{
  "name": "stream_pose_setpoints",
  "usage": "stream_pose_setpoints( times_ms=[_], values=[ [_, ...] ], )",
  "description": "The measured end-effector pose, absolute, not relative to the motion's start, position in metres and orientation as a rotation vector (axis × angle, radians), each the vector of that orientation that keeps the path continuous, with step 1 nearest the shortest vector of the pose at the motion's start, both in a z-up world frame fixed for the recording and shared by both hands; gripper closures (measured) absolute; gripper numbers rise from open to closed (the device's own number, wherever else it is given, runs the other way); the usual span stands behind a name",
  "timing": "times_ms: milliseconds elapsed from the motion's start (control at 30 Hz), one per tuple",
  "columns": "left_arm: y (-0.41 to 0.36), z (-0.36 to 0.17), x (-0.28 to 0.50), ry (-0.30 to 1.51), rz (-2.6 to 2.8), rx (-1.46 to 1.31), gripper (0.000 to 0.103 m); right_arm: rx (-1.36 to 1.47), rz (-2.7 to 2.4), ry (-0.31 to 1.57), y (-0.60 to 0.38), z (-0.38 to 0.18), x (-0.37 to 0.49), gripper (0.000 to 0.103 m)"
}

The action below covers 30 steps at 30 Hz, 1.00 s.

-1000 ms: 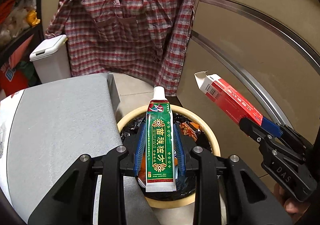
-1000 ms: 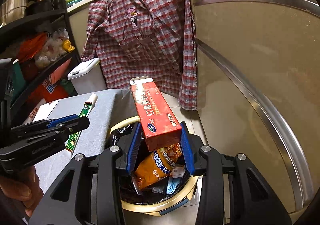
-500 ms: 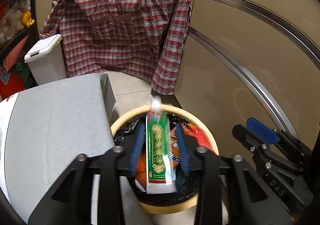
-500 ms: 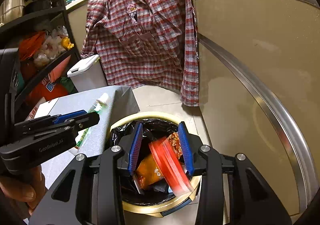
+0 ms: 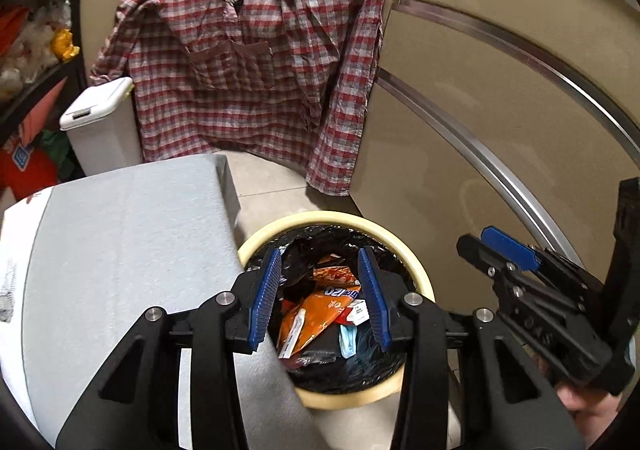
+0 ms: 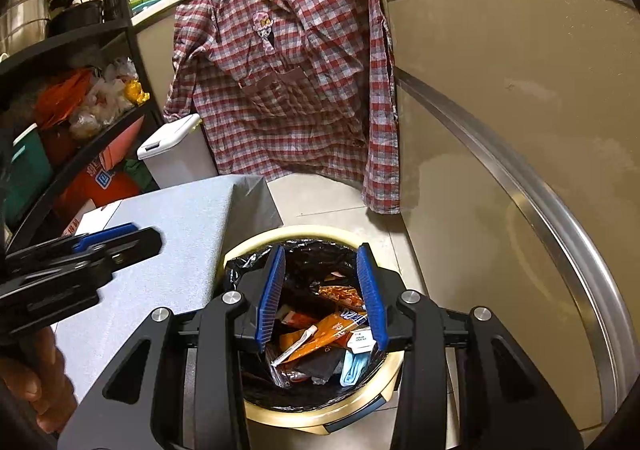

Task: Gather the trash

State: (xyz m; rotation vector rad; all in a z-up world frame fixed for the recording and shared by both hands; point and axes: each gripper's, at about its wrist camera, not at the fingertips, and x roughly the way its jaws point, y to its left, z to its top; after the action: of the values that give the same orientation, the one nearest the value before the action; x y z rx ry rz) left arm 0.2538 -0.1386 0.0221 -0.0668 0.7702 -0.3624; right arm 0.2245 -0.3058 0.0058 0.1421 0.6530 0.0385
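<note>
A round bin with a cream rim and a black liner stands on the floor beside the grey table. Trash lies in it: an orange snack packet, a white tube-like piece and the end of a red box. My left gripper hangs over the bin, open, with nothing between its blue pads. My right gripper is also above the bin, open and empty, over the orange packet. Each gripper shows in the other's view: the right gripper and the left gripper.
A grey cloth-covered table borders the bin's left side. Behind it stand a white lidded bin and a hanging plaid shirt. A beige cabinet front with metal strips runs along the right. Cluttered shelves fill the left.
The left jaws opened and the green toothpaste tube dropped into the bin. The red box left the right gripper and fell in too. The left gripper rose a little.
</note>
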Motion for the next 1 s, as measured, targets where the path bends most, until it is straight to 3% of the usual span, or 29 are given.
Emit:
stream_pose_setpoints(
  times_ms=[200, 300, 467, 567, 700, 1000],
  values=[
    [-0.117, 0.037, 0.218, 0.73, -0.342, -0.07, 0.062, 0.111, 0.044, 0.603, -0.295, 0.022, 0.199, 0.056],
    [-0.105, 0.04, 0.195, 0.712, -0.328, -0.076, 0.057, 0.06, 0.049, 0.565, -0.286, 0.035, 0.181, 0.046],
    [-0.084, 0.038, 0.162, 0.69, -0.286, -0.097, 0.043, -0.017, 0.024, 0.489, -0.274, 0.053, 0.146, 0.02],
    [-0.074, 0.033, 0.142, 0.674, -0.238, -0.086, 0.039, 0.015, 0.017, 0.491, -0.275, 0.051, 0.122, 0.012],
    [-0.067, 0.028, 0.12, 0.651, -0.183, -0.095, 0.023, 0.016, -0.01, 0.501, -0.271, 0.045, 0.092, 0.007],
    [-0.074, 0.011, 0.073, 0.639, -0.122, -0.103, 0.009, 0.008, -0.056, 0.518, -0.266, 0.034, 0.038, 0.005]
  ],
)
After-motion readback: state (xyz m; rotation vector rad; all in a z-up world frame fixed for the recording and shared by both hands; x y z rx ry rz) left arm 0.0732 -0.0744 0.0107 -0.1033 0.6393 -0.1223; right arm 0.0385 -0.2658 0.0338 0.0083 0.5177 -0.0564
